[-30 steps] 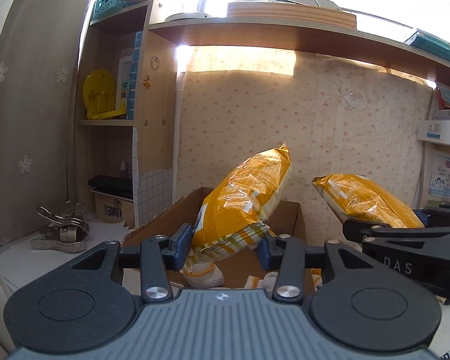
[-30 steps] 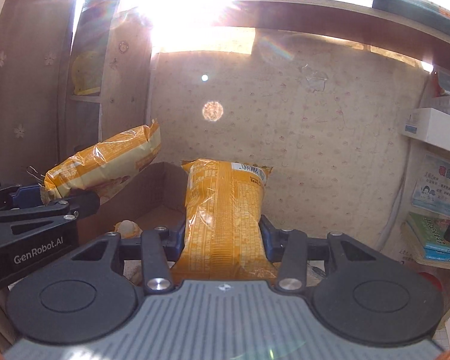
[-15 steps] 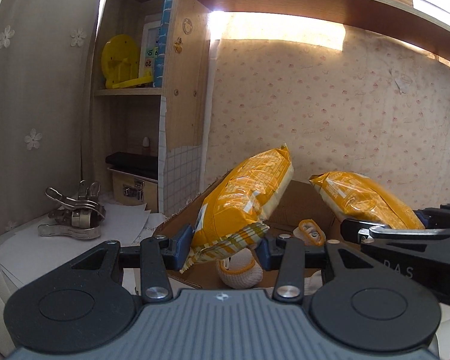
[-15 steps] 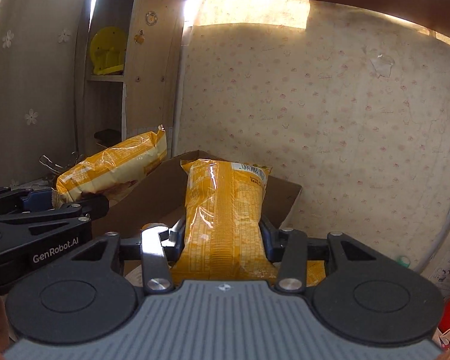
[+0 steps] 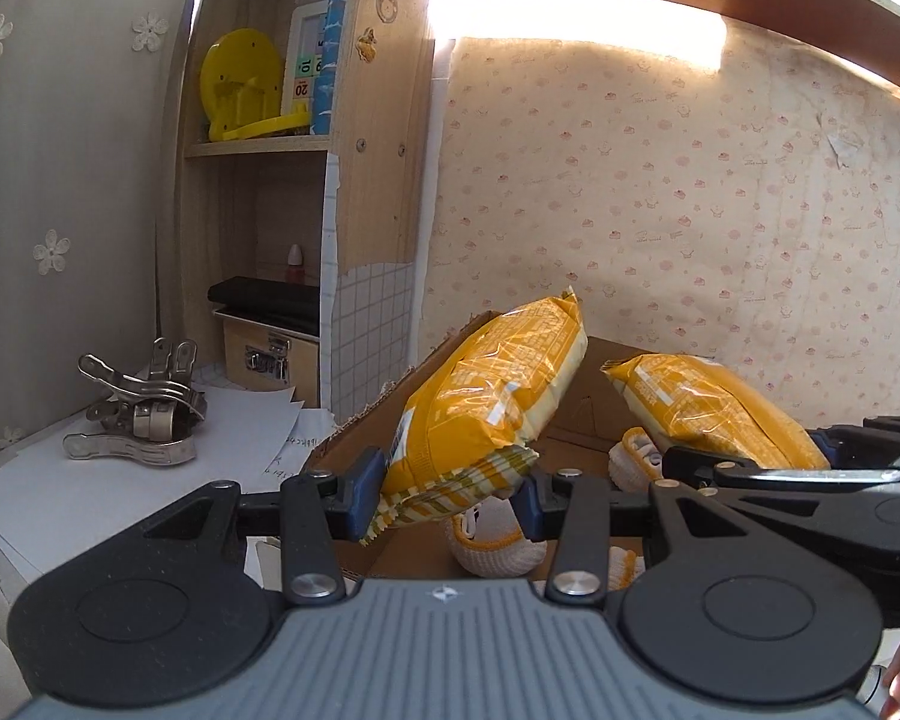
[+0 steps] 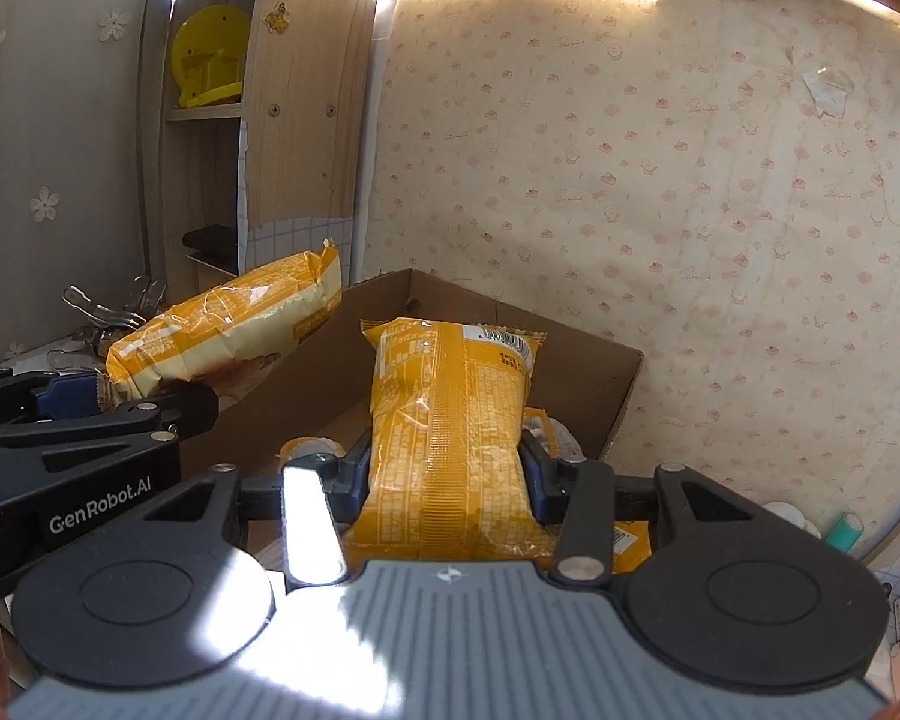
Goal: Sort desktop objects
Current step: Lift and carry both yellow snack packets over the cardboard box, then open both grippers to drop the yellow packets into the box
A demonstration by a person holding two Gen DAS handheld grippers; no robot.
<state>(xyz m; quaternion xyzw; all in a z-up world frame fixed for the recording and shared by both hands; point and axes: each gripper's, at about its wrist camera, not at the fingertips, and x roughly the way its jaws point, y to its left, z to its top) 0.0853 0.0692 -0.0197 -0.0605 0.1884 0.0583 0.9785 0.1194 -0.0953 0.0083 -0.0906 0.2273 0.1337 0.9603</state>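
Observation:
My left gripper (image 5: pixel 450 498) is shut on a yellow snack packet (image 5: pixel 492 402), held tilted above the near left edge of an open cardboard box (image 5: pixel 594 414). My right gripper (image 6: pixel 447 474) is shut on a second yellow snack packet (image 6: pixel 450 432), held upright over the box (image 6: pixel 576 360). Each view shows the other arm's packet: the right one in the left wrist view (image 5: pixel 708 408), the left one in the right wrist view (image 6: pixel 228 330). White and yellow gloves (image 5: pixel 498 552) lie inside the box.
A pile of metal clips (image 5: pixel 138 414) sits on white paper (image 5: pixel 90 492) at the left. A wooden shelf unit (image 5: pixel 366 150) holds a yellow disc (image 5: pixel 240 90) and a black case (image 5: pixel 264 300). A papered wall stands behind the box.
Both grippers have tipped down and moved closer to the box, with the packets still held. More of the box's inside and the gloves now shows.

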